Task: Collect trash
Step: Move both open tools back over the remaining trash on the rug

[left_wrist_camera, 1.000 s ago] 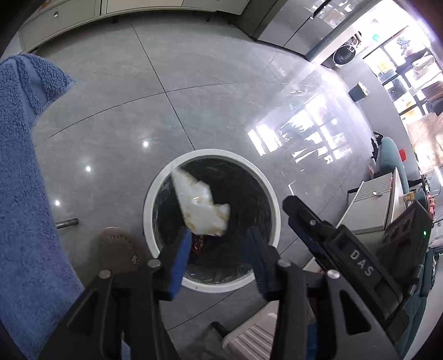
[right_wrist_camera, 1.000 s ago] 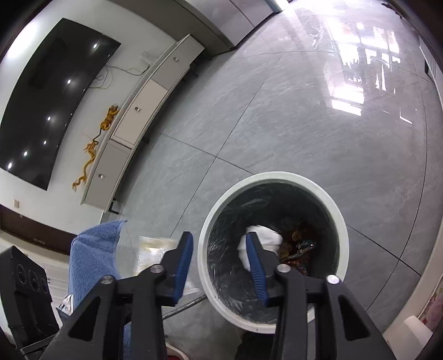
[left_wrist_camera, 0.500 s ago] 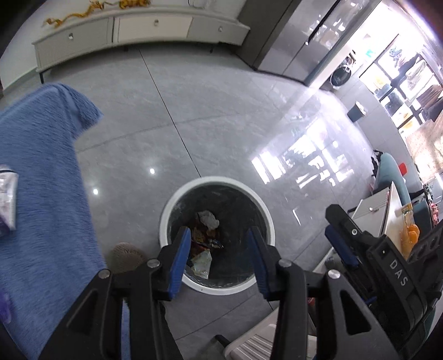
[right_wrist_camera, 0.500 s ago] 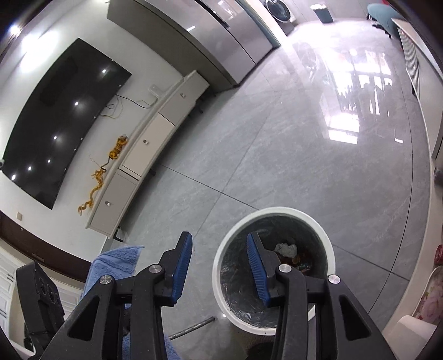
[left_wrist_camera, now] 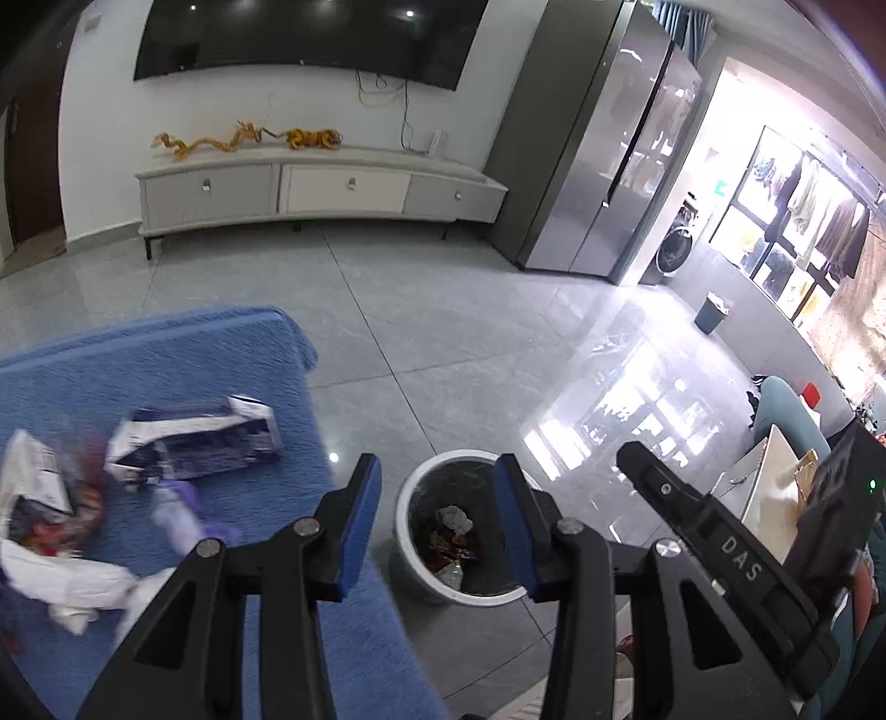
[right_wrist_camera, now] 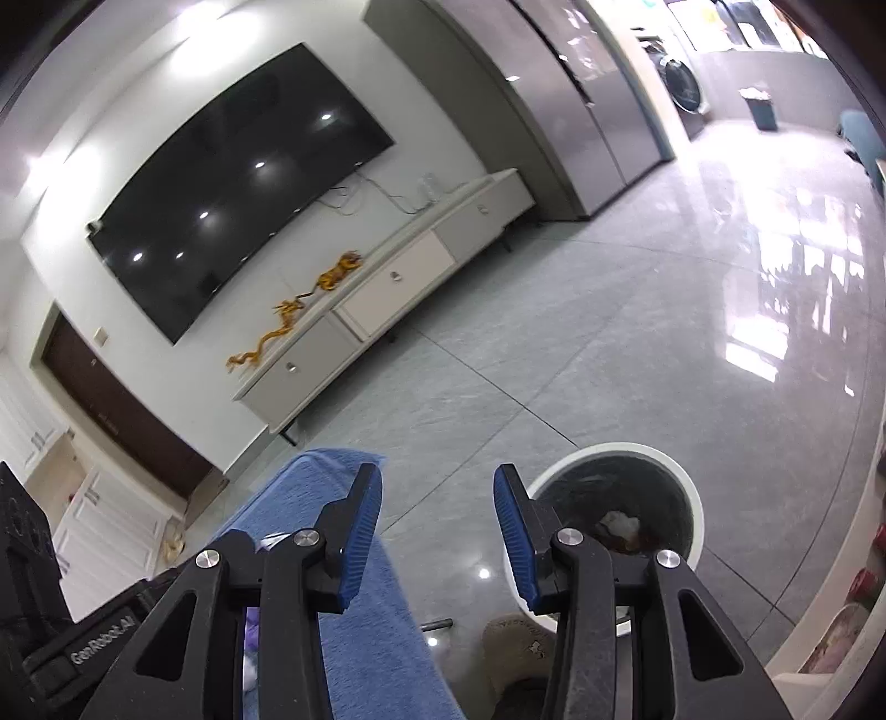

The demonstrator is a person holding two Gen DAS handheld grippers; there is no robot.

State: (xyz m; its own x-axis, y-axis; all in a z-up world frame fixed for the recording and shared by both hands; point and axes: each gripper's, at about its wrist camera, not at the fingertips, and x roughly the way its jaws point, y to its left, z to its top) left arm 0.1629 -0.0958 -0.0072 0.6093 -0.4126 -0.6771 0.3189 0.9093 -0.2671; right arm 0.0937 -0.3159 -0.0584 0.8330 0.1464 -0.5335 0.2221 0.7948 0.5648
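My left gripper [left_wrist_camera: 437, 526] hangs open and empty above the floor, between the blue-towelled table [left_wrist_camera: 266, 354] and the white bin [left_wrist_camera: 421, 476] with its black liner. Crumpled wrappers [left_wrist_camera: 454, 518] lie in the bin. On the towel lie a purple and white package [left_wrist_camera: 194, 437], a blurred pile of wrappers [left_wrist_camera: 50, 509] and white paper [left_wrist_camera: 72, 581]. My right gripper [right_wrist_camera: 437, 526] is open too, with nothing between its pads. The bin [right_wrist_camera: 609, 448] lies below to its right and the towel [right_wrist_camera: 343, 609] to its left. Its black body [left_wrist_camera: 720, 543] shows in the left wrist view.
A low TV cabinet [left_wrist_camera: 332, 188] and a wall screen [left_wrist_camera: 304, 39] stand at the far wall, with a tall fridge [left_wrist_camera: 598, 166] to their right. A brown slipper [right_wrist_camera: 520, 637] and a metal rod [right_wrist_camera: 437, 625] lie on the floor by the bin. A small blue bin [left_wrist_camera: 711, 313] stands far off.
Both grippers rose and tilted up from over the bin. The white wrapper that hung over the bin's mouth now lies inside. The table's trash and the far wall came into view.
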